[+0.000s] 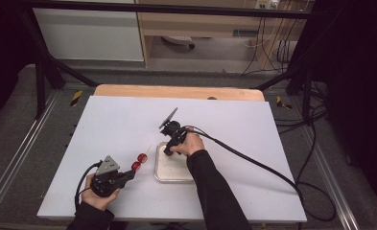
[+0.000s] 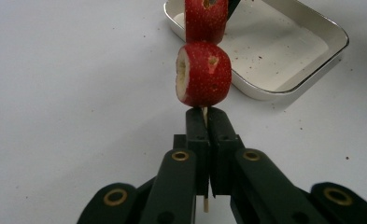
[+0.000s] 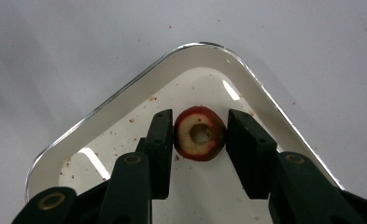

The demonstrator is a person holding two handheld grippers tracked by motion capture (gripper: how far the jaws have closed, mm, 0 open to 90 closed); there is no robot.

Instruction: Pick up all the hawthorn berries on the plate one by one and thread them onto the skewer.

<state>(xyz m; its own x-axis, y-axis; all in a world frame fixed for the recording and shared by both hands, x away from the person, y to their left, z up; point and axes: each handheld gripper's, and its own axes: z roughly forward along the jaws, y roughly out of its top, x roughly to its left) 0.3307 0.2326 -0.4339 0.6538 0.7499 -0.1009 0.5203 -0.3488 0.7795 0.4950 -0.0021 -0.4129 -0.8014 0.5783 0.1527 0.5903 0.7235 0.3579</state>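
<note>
- At a white-covered table (image 1: 128,124), a person threads cored red fruit onto a wooden skewer (image 2: 204,114), one two-jaw gripper in each hand.
- The left gripper (image 1: 128,175), at about seven o'clock on the table, has its jaws pressed together on the skewer's blunt end; the stick points toward one o'clock, with two fruit pieces already on it, the nearer piece (image 2: 203,74) sitting just above the jaws and the farther piece (image 2: 206,18) beyond it.
- The right gripper (image 3: 199,135) reaches down into the metal tray (image 3: 125,100) near the table's centre, its jaws apart, one on either side of a cored fruit slice (image 3: 200,133) lying flat on the tray floor.
- The left jaw looks to be touching the slice's skin and the right jaw stands a little off it, though the angle makes contact hard to confirm.
- Done well, the pick would mean closing squarely across the slice's red rim, gently enough not to crush the flesh, keeping the hole facing outward so it can meet the skewer tip.
- The left hand would do best to hold the stick steady and level meanwhile.
</note>
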